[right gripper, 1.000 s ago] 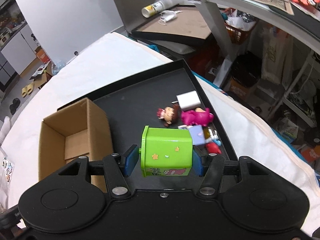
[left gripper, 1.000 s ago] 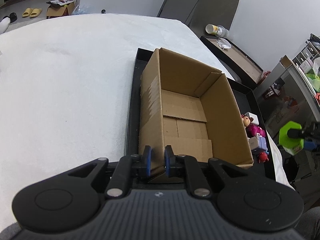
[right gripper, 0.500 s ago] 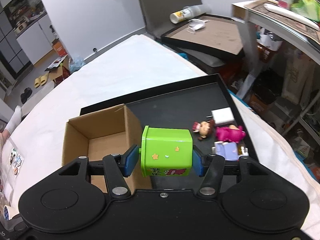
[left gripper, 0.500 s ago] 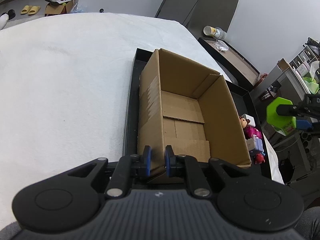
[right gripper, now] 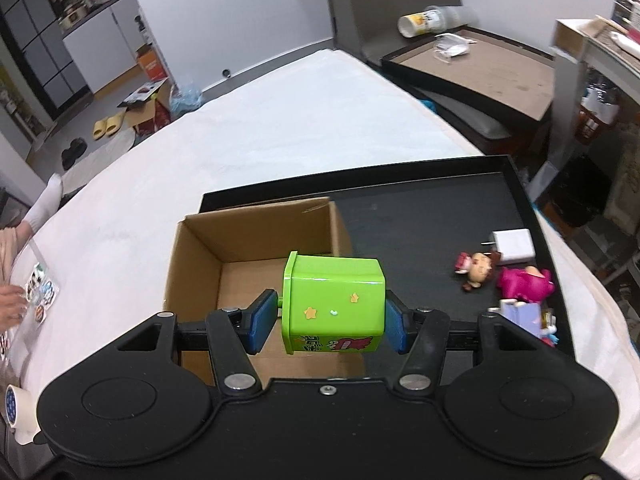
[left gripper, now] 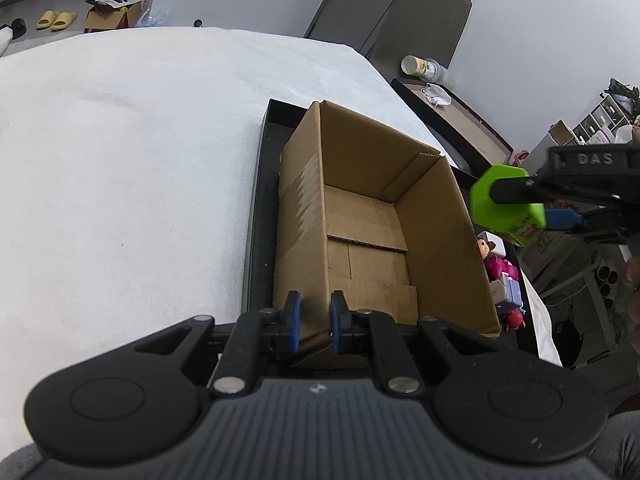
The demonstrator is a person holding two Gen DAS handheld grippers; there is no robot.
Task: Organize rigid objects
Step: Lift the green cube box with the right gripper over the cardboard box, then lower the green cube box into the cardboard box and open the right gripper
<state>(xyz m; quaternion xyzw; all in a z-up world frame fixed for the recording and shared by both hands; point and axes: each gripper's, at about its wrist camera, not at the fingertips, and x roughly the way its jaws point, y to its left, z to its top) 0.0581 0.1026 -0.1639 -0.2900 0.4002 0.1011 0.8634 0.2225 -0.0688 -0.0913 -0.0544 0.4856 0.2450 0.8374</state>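
Note:
An open cardboard box stands at the left end of a black tray; it also shows in the right wrist view. My left gripper is shut on the box's near wall. My right gripper is shut on a green hexagonal container and holds it in the air above the box's right edge. The container also shows in the left wrist view, above the box's right wall. The box is empty inside.
Small toys lie at the tray's right end: a doll figure, a white charger block, a pink plush, a lilac item. The tray sits on a white cloth. A tape roll lies far left.
My right gripper has carried the green container up and left, from over the toys to above the box's right edge. My left gripper keeps its hold on the box wall.

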